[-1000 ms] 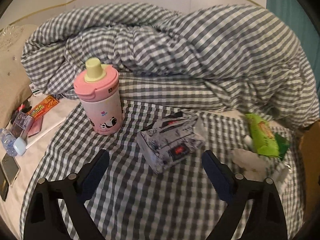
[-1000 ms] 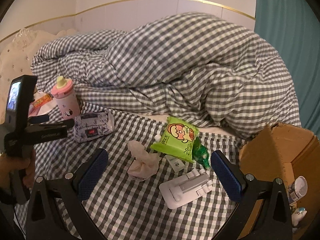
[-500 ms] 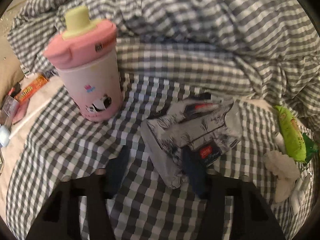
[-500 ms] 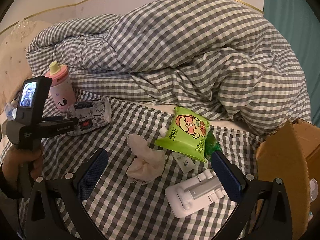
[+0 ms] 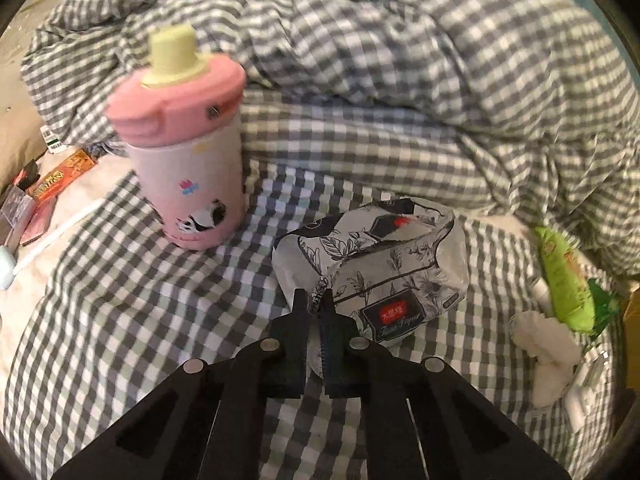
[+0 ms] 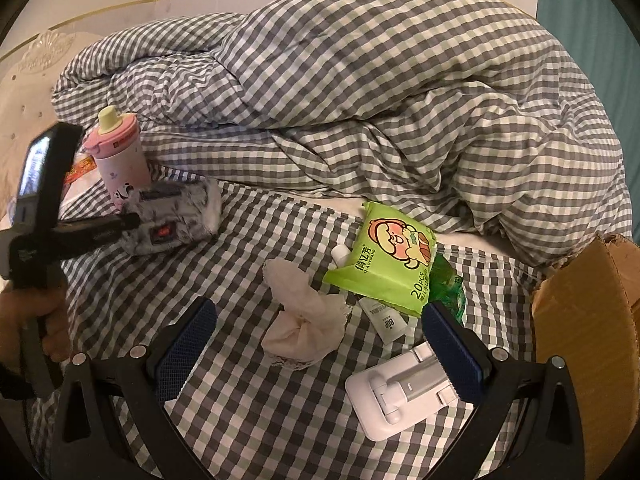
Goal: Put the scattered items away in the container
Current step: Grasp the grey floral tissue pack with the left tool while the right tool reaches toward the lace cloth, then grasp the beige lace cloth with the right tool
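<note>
The left tool [image 5: 316, 300] is angled down at the bed [image 5: 132, 320], its jaws pinched together on the near corner of the tissue pack [image 5: 384, 264] lying beside the pink bottle [image 5: 188, 152]. The right tool [image 6: 316, 336] is held wide above the crumpled tissue [image 6: 304, 320], with the cardboard box [image 6: 584, 320] at the right.

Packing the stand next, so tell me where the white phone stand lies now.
In the right wrist view, the white phone stand lies low right on the checked sheet, below the green wipes pack, beside the cardboard box.
</note>
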Demonstrator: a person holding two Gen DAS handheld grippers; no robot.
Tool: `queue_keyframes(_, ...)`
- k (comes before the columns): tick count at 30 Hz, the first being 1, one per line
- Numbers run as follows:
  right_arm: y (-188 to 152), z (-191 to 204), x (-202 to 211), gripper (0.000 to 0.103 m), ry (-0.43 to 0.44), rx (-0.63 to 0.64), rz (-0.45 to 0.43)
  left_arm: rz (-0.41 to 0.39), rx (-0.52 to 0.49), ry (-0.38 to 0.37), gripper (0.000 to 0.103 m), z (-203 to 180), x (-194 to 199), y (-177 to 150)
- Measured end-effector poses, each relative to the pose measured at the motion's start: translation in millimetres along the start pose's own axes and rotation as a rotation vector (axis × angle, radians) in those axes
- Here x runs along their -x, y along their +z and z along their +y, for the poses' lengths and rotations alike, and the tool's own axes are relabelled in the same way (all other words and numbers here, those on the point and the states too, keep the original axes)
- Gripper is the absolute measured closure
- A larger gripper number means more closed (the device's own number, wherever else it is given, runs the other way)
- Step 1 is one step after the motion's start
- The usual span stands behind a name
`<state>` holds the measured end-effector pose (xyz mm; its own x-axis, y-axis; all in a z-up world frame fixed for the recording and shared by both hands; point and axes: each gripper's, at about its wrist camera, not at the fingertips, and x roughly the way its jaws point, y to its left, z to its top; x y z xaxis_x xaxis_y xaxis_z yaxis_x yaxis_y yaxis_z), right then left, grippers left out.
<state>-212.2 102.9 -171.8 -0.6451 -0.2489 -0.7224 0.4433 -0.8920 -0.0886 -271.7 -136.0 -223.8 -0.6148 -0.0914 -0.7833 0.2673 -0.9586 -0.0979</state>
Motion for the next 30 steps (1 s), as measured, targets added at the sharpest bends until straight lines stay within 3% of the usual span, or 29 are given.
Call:
queue_keyframes(12, -7.3, 5.6, -46.3, 0.0, 0.024, -0.028, 0.059, -0.121, 0.012, 0.014, 0.099, 29.2, 71.7, 9.4)
queue_keyframes(26, -16.9, 18.4, -102.3, 0.001, -0.007, -0.027, 0.143, -0.16, 0.0, 0.038, 0.099, 46.4, 125.1, 0.7)
queue_keyframes(30, -15.2, 22.0, -110.8, 0.007, -0.022, -0.025, 0.153, -0.169, -0.005, 0.036, 0.099, 45.5, 136.7, -1.4)
